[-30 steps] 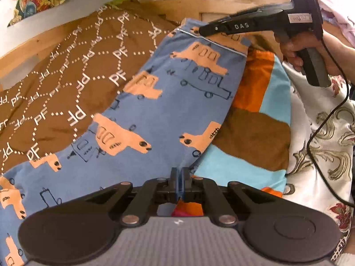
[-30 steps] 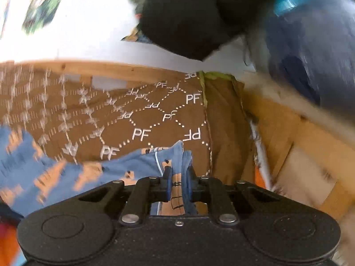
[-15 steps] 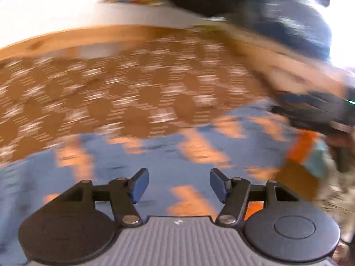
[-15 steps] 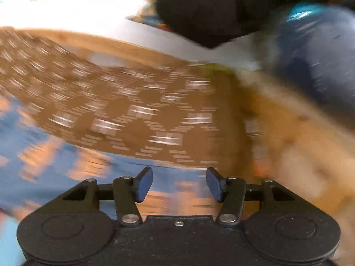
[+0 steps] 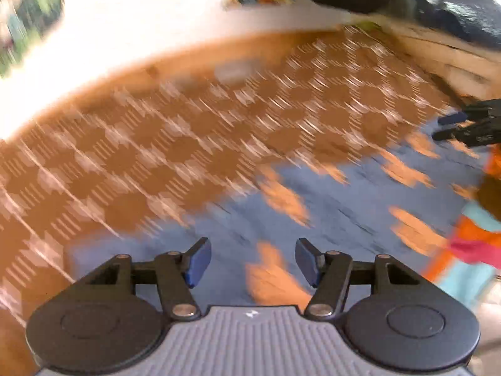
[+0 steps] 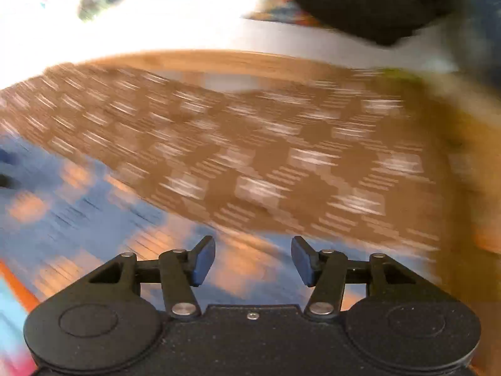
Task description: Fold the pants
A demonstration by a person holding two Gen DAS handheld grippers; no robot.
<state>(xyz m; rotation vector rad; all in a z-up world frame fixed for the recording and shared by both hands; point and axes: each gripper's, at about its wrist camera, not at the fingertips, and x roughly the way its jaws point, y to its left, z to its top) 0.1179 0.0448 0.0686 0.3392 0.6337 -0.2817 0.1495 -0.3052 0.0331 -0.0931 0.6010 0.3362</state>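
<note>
Both views are motion-blurred. Blue pants (image 5: 338, 206) printed with orange shapes lie flat on a brown patterned cover (image 5: 188, 144). My left gripper (image 5: 253, 261) hangs open above the pants with nothing between its blue pads. At the right edge of the left wrist view the right gripper (image 5: 460, 127) shows small, above the far end of the pants. In the right wrist view the right gripper (image 6: 253, 261) is also open and empty, over the pants (image 6: 94, 219) near their edge against the brown cover (image 6: 281, 163).
A wooden frame (image 5: 447, 59) borders the brown cover at the back and right. A patchwork cloth in orange, light blue and pink (image 5: 476, 244) lies to the right of the pants. A dark bundle (image 6: 375, 0) and a blue shiny object (image 5: 457, 3) sit beyond the frame.
Both grippers were shut on the blue pants a second ago; both have opened and let go. Both have swung across the pants, the left one much farther.
</note>
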